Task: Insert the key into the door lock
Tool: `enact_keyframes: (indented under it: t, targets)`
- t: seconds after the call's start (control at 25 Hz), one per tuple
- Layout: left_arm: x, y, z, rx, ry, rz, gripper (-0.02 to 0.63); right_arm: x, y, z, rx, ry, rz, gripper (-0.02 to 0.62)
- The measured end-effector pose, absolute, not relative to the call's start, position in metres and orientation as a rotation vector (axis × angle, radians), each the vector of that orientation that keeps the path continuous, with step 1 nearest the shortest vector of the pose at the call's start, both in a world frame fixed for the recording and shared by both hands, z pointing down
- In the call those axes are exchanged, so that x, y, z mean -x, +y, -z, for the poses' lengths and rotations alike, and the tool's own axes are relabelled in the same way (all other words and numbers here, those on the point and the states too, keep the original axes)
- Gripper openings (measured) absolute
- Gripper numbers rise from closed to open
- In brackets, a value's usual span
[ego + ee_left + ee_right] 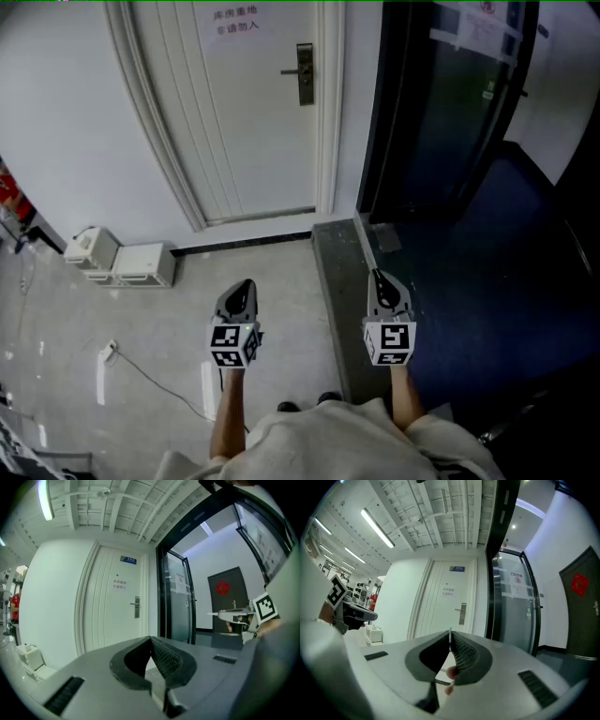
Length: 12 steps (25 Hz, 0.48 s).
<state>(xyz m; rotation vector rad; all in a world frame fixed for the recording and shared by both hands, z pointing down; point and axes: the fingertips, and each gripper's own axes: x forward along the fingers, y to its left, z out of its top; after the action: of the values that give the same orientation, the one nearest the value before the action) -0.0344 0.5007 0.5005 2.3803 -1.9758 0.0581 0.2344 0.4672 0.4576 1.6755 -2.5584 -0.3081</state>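
Grey plastic jaws of the right hand-held gripper [450, 644] are closed on the key [450, 633]. The key shows as a thin metal sliver, edge-on, standing just proud of the jaw tips. Two small pinkish shapes sit lower in the gap between the jaws; what they are cannot be told.

The left hand-held gripper [151, 641] has its jaw tips together with nothing between them.

In the head view both tools are held level and side by side, well apart, each on a bare forearm reaching forward from the body. The left one [242, 284] is over the pale floor [169, 328]. The right one [378, 275] is over the darker strip beside the glass door [450, 103]. Both point toward the white door [244, 122].

The door lock [305, 73] sits on that door's right edge, well ahead of the key and not touched by it.
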Motion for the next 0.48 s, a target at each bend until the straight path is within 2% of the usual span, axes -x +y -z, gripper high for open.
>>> enact_keyframes:
  t: [0.48]
  targets:
    - [0.0248, 0.4987, -0.5063, -2.371, -1.970, -0.067, 0.017, -0.2426, 0.4619, -0.4622, -1.669, -2.566, 0.302, 0.029]
